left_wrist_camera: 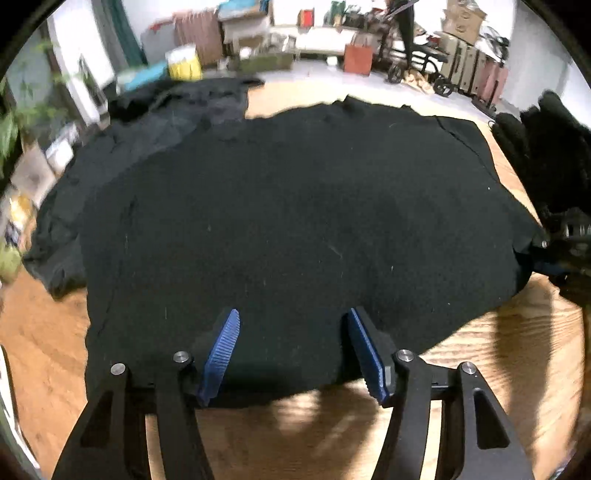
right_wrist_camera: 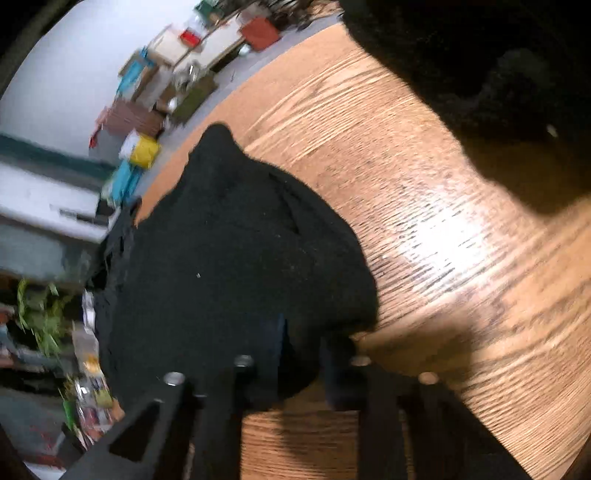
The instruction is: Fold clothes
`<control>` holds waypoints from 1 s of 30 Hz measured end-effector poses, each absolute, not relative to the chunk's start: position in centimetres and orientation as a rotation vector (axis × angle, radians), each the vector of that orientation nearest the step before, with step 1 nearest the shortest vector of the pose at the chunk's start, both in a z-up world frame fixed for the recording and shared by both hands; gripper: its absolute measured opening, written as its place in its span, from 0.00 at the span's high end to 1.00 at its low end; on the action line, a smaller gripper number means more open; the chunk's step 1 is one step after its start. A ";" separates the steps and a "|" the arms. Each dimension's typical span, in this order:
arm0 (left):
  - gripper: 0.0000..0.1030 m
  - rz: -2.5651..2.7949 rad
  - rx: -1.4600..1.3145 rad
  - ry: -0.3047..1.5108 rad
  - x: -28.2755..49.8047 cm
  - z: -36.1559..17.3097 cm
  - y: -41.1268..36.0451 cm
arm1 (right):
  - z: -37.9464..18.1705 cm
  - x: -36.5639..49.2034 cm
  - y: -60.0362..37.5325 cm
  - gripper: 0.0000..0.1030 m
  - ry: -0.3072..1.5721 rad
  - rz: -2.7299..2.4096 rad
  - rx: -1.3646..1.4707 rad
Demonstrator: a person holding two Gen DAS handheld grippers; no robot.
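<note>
Now the black garment (left_wrist_camera: 288, 221) lies spread flat on the wooden table (left_wrist_camera: 498, 354), and it covers most of the table's middle; its near edge lies close to the table's front side. At its left side the cloth is doubled into a thicker fold, and a second dark piece of clothing (left_wrist_camera: 184, 107) lies behind it, at the far left. The left gripper (left_wrist_camera: 291, 354) stands over the near edge of the garment with its two blue ribbed pads (left_wrist_camera: 221, 354) wide apart, and nothing is pinched between them (the cloth lies flat under them, not lifted). The right gripper (right_wrist_camera: 299, 354) is at the right corner of the garment; in the right wrist view its jaws stand close together with a bunch of the black cloth between them, so it has hold of the corner, although the picture is blurred there. In the left wrist view this same gripper (left_wrist_camera: 557, 254) shows at the right edge, touching the garment's corner. More dark fabric (right_wrist_camera: 480, 55) rests at the far right of the table. Behind the table there is a cluttered room with boxes (left_wrist_camera: 461, 18), a yellow bag (left_wrist_camera: 184, 62) and a green plant (right_wrist_camera: 40, 314).
</note>
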State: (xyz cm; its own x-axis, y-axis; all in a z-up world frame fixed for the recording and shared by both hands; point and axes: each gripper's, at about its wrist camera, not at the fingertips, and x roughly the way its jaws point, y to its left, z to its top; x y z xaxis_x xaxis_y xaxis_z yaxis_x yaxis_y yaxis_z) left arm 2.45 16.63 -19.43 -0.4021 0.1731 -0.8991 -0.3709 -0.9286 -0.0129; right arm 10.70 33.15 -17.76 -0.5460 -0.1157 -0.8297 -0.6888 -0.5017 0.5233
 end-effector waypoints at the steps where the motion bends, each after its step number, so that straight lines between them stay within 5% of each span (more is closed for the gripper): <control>1: 0.41 2.341 -1.519 0.249 2.6 -19.4 16.2 | -17.2 11.6 33.0 0.89 1.311 2.116 -1.174; 12: 0.41 1.914 -1.606 0.318 9.7 -18.8 15.0 | -15.8 27.6 28.9 0.88 1.253 1.936 -1.316; 14: 0.41 1.802 -1.651 0.264 10.2 -18.3 14.8 | -15.4 29.8 29.1 0.71 1.229 1.875 -1.349; 16: 0.43 1.795 -1.679 0.266 9.9 -17.2 14.2 | -13.5 31.8 29.4 0.64 1.175 1.842 -1.354; 17: 0.52 1.824 -1.690 0.290 9.7 -16.5 13.8 | -11.8 32.3 29.4 0.52 1.132 1.886 -1.323; 19: 0.76 1.855 -1.729 0.294 8.4 -15.5 13.2 | -7.9 32.1 28.9 0.45 0.982 2.013 -1.297; 21: 0.94 1.865 -1.757 0.263 6.9 -14.7 12.8 | -5.7 30.6 28.6 0.52 0.849 2.144 -1.283; 23: 0.94 1.915 -1.702 0.331 5.2 -14.3 14.3 | -6.4 26.8 29.0 0.77 0.818 2.226 -1.267; 30: 0.94 2.115 -1.679 0.302 -5.0 -17.3 17.5 | -14.6 14.1 32.7 0.94 0.891 2.132 -1.417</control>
